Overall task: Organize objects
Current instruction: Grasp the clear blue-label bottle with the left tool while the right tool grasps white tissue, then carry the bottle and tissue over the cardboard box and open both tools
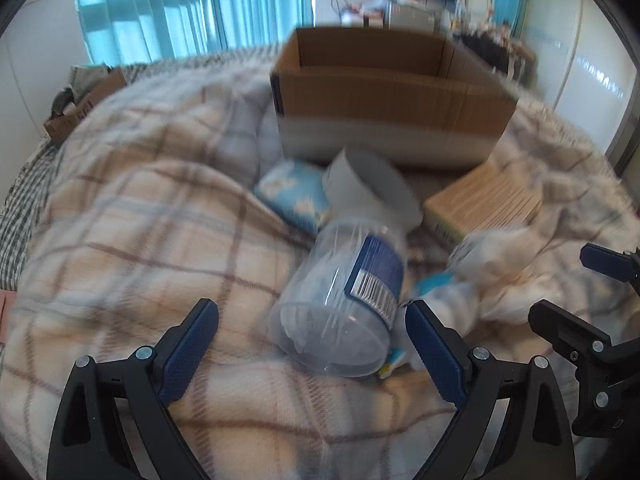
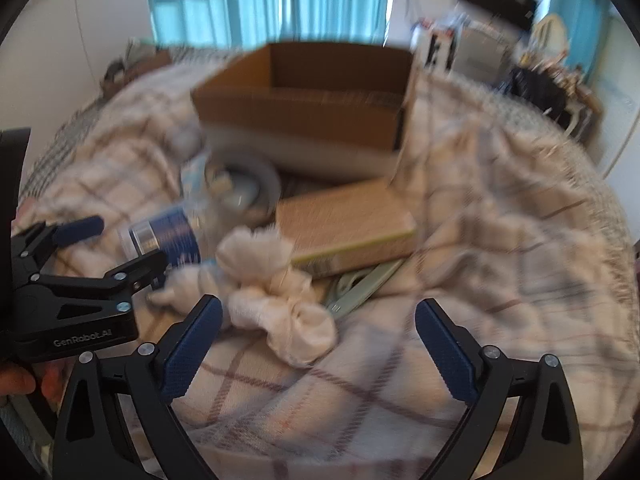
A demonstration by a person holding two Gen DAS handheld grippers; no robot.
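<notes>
— What do your tongs look like right now?

— My left tongs (image 1: 312, 344) are spread wide with nothing in them. A clear plastic jar (image 1: 340, 304) with a blue label lies on its side just ahead of them, between the two tips. My right tongs (image 2: 318, 334) are wide apart too, and empty.

— And what's in front of the right pair?

— A bundle of white cloth (image 2: 276, 300) lies just ahead, towards its left tip. Past that I see a flat tan box (image 2: 344, 224) with a pale green hanger (image 2: 360, 284) poking out from under it.

— Where's the big box?

— The open cardboard box (image 1: 392, 92) sits farther ahead on the plaid blanket (image 1: 132, 216), beyond a roll of tape (image 1: 372, 188) and a blue patterned packet (image 1: 294, 194).
</notes>
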